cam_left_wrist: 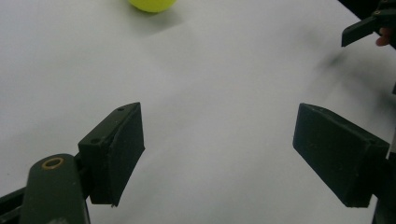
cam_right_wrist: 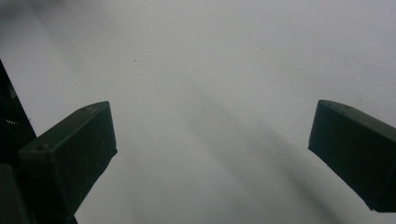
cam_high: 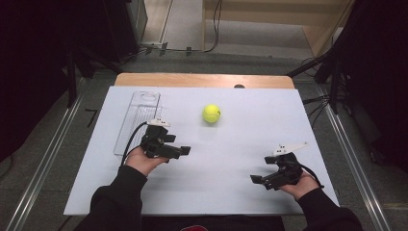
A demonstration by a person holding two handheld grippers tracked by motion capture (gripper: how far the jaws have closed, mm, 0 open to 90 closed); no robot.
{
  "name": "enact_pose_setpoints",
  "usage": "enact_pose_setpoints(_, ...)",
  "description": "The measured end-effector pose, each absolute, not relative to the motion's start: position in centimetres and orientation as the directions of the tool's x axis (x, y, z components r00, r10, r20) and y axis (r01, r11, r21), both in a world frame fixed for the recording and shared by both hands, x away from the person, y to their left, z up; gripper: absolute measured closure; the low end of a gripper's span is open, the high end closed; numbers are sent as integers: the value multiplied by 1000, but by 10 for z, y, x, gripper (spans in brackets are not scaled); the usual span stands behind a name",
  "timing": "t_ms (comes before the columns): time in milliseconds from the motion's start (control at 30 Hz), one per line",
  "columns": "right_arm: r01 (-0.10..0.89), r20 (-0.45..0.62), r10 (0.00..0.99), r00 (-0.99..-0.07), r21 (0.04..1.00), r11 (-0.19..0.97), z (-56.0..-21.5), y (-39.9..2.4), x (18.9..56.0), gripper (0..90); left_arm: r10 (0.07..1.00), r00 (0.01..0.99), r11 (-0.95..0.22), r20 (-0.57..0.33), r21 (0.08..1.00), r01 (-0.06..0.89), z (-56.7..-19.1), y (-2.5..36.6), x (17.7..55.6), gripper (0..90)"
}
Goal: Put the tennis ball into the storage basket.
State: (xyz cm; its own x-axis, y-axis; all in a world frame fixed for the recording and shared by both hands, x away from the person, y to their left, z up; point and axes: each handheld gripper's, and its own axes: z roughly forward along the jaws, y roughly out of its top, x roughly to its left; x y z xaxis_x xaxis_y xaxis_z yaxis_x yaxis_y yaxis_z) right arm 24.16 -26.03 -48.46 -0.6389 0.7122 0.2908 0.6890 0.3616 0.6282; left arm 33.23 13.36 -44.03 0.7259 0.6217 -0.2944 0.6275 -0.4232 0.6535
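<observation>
ball (cam_high: 211, 113): yellow tennis ball, mid-table, free, right of clear tray (cam_high: 137, 121)
L gripper (cam_high: 182, 151): my jaws apart, empty, near ball
R gripper (cam_high: 256, 179): jaws wide, empty, well apart
risk: I think a jaw nudge rolls ball off table (cam_high: 250, 139)

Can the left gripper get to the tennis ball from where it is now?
Probably yes: the left gripper has open, empty jaws, and only bare white board lies between it and the tennis ball.

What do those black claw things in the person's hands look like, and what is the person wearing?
Each hand holds a black gripper: the left gripper and the right gripper. Both have two blocky, flat-faced fingers and a pale three-cornered plate on top. A black cable loops from the left one. The sleeves are black.
</observation>
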Motion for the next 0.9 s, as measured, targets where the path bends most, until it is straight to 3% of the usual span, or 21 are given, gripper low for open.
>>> enact_pose_setpoints(900,684,291,707,-644,633,363,-484,-260,243,0,637,717,-417,-285,654,631,-442,117,365,177)
